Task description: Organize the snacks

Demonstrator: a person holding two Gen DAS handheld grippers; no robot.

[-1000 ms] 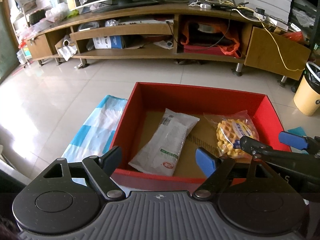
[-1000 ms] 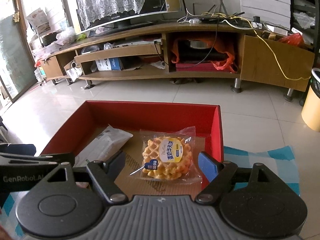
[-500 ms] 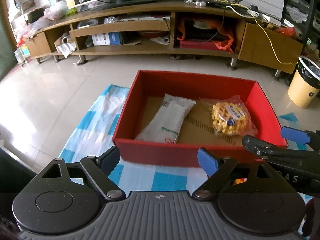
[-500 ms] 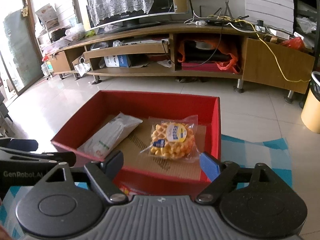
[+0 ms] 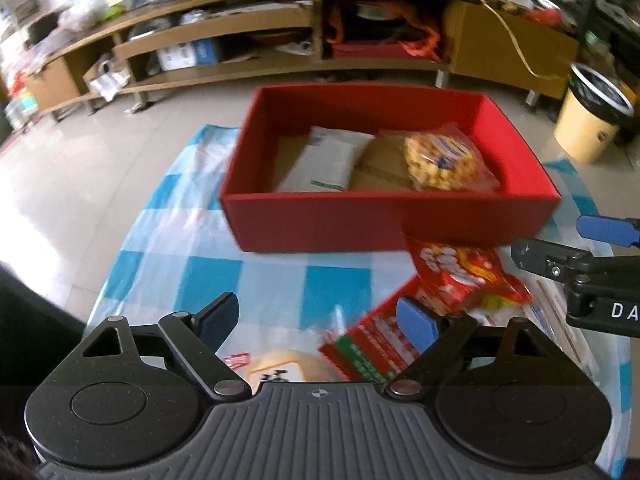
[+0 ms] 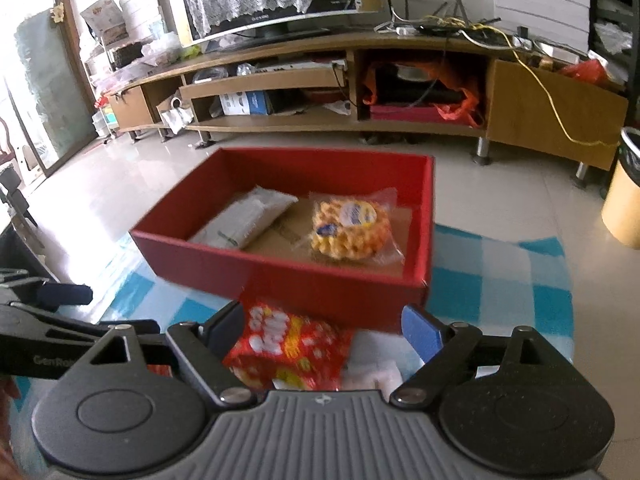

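A red box [image 5: 384,220] [image 6: 288,276] sits on a blue-and-white checked cloth [image 5: 256,280]. Inside lie a white packet [image 5: 328,160] [image 6: 244,220] and a bagged yellow waffle [image 5: 440,158] [image 6: 350,228]. In front of the box lie a red-and-yellow snack bag [image 5: 460,276] [image 6: 288,344], a red-and-green packet [image 5: 372,348] and a round pastry pack [image 5: 280,368]. My left gripper [image 5: 320,320] is open and empty above the near snacks. My right gripper [image 6: 324,328] is open and empty over the red-and-yellow bag.
A long wooden TV stand [image 6: 360,80] runs along the back wall. A yellow waste bin [image 5: 592,120] [image 6: 624,200] stands on the tiled floor at the right. The cloth continues right of the box [image 6: 500,280].
Both grippers have pulled back from over the box toward me. The box now lies farther off, and the snacks on the cloth in front of it have come into view.
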